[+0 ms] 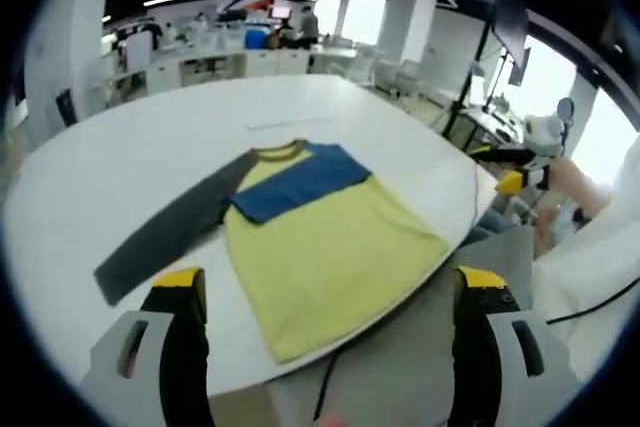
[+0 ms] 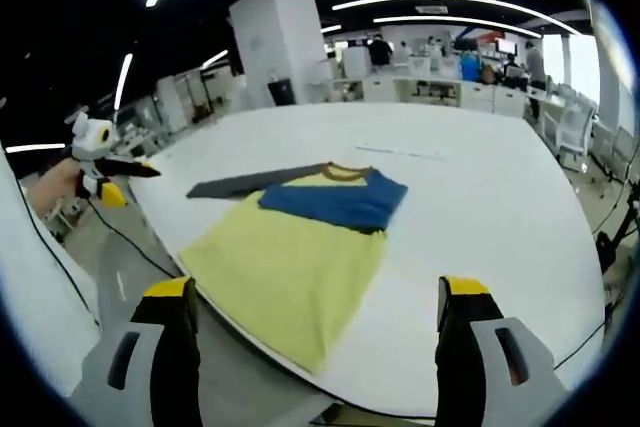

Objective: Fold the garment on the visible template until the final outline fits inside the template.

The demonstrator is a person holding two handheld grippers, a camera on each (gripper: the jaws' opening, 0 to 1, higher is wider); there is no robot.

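Lay flat on the round white table: yellow long-sleeved shirt, blue sleeve folded across chest, grey sleeve stretched toward 8 o'clock. Hovered clear with jaws spread, holding nothing: left gripper, right gripper. Beyond at 12 o'clock, office desks.

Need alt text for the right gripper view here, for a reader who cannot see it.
A yellow long-sleeved shirt lies flat on a white table, its blue sleeve folded across the chest and its grey sleeve stretched out sideways. The right gripper hangs open before the near edge, holding nothing.
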